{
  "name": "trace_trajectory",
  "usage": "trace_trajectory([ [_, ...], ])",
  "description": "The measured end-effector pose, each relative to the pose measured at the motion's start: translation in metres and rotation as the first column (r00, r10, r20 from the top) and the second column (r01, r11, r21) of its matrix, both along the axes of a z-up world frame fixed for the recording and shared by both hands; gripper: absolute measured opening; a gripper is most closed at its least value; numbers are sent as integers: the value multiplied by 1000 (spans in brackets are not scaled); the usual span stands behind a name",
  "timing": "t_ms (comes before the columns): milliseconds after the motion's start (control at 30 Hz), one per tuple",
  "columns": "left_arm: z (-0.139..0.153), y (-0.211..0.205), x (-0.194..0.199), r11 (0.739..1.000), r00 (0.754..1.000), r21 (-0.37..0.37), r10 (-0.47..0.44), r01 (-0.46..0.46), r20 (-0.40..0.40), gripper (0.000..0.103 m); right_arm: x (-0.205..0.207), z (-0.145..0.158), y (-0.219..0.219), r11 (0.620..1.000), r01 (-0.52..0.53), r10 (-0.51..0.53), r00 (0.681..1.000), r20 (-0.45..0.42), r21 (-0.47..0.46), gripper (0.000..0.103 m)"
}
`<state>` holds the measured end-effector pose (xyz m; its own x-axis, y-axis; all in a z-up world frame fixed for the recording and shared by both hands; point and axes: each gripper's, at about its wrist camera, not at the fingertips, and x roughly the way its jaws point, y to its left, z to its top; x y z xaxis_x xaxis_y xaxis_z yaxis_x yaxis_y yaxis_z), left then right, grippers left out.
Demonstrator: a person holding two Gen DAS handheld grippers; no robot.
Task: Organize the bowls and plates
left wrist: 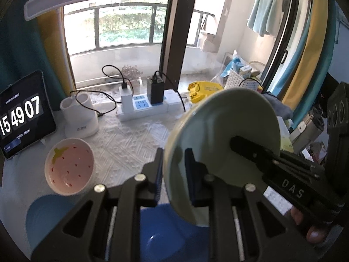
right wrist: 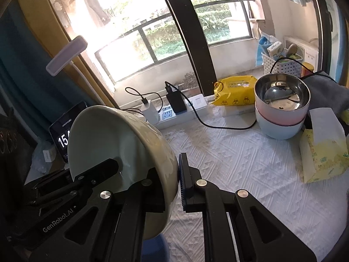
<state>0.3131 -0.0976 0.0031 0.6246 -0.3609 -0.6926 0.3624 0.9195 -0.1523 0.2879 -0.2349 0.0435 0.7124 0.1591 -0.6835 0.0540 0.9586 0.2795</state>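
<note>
A pale green bowl [left wrist: 229, 131] [right wrist: 104, 135] hangs tilted above the table, held by both grippers at opposite sides. My left gripper [left wrist: 174, 170] is shut on its left rim, one finger inside and one outside. My right gripper [right wrist: 171, 174] is shut on the opposite rim; its black inner finger [left wrist: 250, 148] shows inside the bowl in the left wrist view. The left gripper's finger [right wrist: 104, 168] likewise reaches into the bowl in the right wrist view. Below lie a dark blue bowl [left wrist: 165, 235], a light blue dish [left wrist: 43, 214] and a pink strawberry-pattern bowl [left wrist: 69, 166].
A steel bowl [right wrist: 281, 93] sits in a pink bowl stacked on a pale blue one [right wrist: 279, 128] at the back right. A tablet clock [left wrist: 21, 115], white holder [left wrist: 79, 115], power strip [left wrist: 141, 107], yellow wipes pack [right wrist: 235, 91] and tissue pack [right wrist: 322, 152] ring the white cloth.
</note>
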Motion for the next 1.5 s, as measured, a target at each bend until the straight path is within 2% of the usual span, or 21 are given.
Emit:
trace_trajectory([
  [667,-2,23,-43,1000,1000,-3,23,-23,10,19,-36,-1,28,999,-35,35,999,-19,-16,10],
  [1300,-36,42,-76,998,996,12,55,-55,-65,19,-65,-32,49,998,-63,62,993,-104,-1,10],
  [1500,-47,46,-78,998,994,21,63,-61,-95,19,-66,-43,57,997,-82,81,984,-157,-2,13],
])
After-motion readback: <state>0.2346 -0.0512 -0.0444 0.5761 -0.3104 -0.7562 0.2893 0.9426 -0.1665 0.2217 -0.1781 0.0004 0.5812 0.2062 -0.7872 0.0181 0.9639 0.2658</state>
